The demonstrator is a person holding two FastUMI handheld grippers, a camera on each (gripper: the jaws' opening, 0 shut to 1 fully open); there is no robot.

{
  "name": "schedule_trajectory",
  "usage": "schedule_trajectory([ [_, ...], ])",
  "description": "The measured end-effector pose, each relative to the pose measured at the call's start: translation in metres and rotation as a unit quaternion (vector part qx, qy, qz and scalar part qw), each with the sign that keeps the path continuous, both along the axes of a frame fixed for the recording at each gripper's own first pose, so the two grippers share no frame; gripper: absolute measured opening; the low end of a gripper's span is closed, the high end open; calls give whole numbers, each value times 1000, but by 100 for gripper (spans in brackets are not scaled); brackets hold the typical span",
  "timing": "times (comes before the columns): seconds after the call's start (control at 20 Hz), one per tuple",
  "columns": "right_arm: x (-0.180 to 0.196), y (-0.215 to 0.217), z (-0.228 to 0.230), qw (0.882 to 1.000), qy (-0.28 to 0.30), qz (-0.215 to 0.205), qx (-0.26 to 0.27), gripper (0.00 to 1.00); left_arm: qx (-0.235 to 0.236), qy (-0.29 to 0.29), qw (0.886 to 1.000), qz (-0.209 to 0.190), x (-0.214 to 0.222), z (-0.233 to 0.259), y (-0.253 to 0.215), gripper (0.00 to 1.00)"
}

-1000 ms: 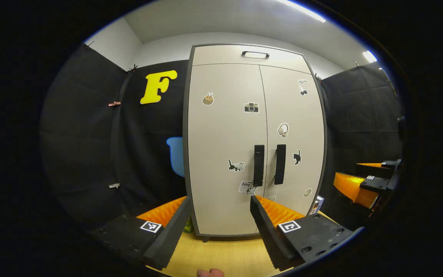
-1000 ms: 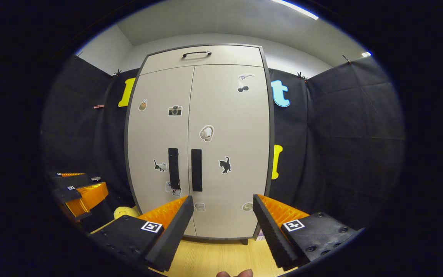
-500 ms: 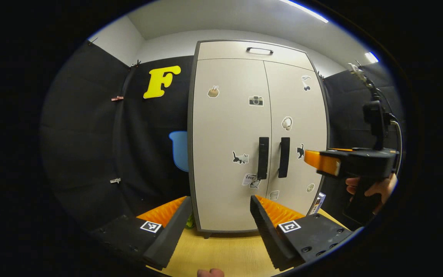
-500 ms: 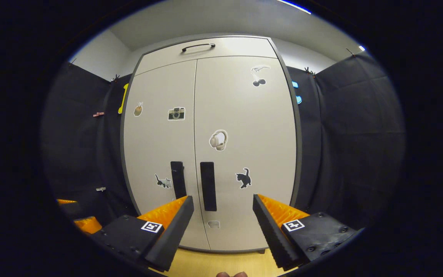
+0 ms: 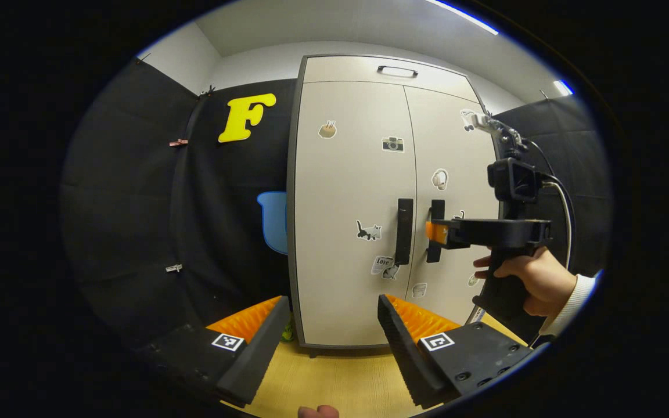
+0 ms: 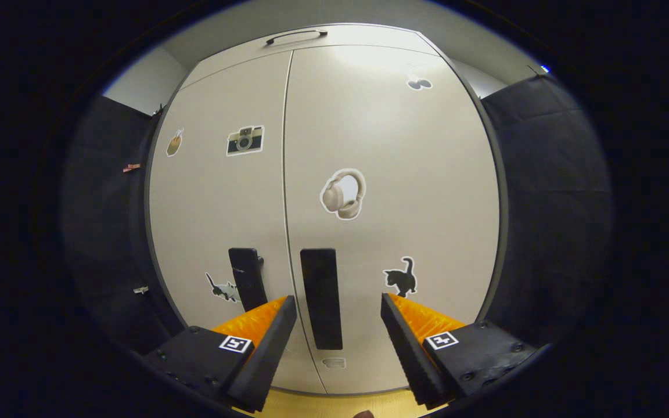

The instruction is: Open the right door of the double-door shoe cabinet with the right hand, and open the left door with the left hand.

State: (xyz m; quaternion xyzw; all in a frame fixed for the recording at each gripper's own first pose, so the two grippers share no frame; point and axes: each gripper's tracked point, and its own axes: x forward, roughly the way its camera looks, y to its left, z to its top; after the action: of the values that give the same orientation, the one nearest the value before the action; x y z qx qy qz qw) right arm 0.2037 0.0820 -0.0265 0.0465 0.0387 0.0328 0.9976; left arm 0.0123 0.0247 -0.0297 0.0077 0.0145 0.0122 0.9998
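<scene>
The pale shoe cabinet [image 5: 346, 174] stands with both doors shut, its two dark upright handles side by side at the middle seam. In the right gripper view, the right door's handle [image 6: 322, 299] sits close in front, between the spread fingers of my right gripper [image 6: 337, 302], nearer the left one; nothing is gripped. The left door's handle [image 6: 247, 278] is just beyond that finger. In the left gripper view, a hand [image 5: 523, 278] holds the right gripper [image 5: 436, 232] with its tip at the right handle [image 5: 438, 208]. My left gripper [image 5: 331, 302] is open, well short of the left handle [image 5: 405, 231].
The cabinet stands on a light wooden surface [image 5: 334, 383]. Above the doors is a top panel with its own handle [image 5: 397, 71]. Black cloth walls close in on both sides. A small greenish thing [image 5: 288, 332] lies at the cabinet's left foot.
The right gripper has moved forward and up to the right door's handle, which now lies between its fingers. The left gripper has barely shifted. Both doors stay shut.
</scene>
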Motion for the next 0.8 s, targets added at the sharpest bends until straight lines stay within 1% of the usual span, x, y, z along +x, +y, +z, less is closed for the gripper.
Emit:
schedule_trajectory([
  [0.1, 7, 4, -4, 1000, 1, -1, -6, 91, 0, -1, 1000, 4, -1, 0, 4, 95],
  [0.15, 12, 6, -4, 1000, -1, -2, -8, 82, 0, -1, 1000, 5, -2, -1, 6, 95],
  [0.2, 16, 8, -5, 1000, -1, -3, -11, 80, -2, 0, 1000, 7, -3, -3, 7, 95],
  [0.3, 19, 7, -8, 1000, 4, -11, -17, 78, -4, 4, 1000, 12, -3, -6, 12, 95],
  [0.35, 24, 7, -8, 1000, 4, -14, -16, 70, -6, 5, 1000, 14, -4, -8, 14, 95],
  [0.4, 25, 4, -9, 1000, 2, -22, -18, 66, -8, 6, 1000, 17, -5, -9, 17, 95],
  [0.45, 28, 5, -8, 1000, -1, -21, -12, 50, -9, 6, 1000, 20, -6, -9, 19, 95],
  [0.55, 23, 8, -7, 1000, -4, -8, -12, 43, -13, 8, 1000, 26, -7, -11, 24, 95],
  [0.6, 31, 7, -9, 1000, -7, -14, -20, 35, -15, 10, 999, 28, -7, -13, 26, 95],
  [0.65, 26, 7, -9, 1000, -6, -18, -21, 35, -17, 11, 999, 29, -8, -15, 27, 94],
  [0.75, 27, 7, -8, 999, -10, -26, -24, 26, -19, 12, 999, 32, -8, -16, 29, 95],
  [0.8, 28, 6, -8, 999, -14, -28, -19, 26, -20, 12, 999, 33, -9, -17, 28, 95],
])
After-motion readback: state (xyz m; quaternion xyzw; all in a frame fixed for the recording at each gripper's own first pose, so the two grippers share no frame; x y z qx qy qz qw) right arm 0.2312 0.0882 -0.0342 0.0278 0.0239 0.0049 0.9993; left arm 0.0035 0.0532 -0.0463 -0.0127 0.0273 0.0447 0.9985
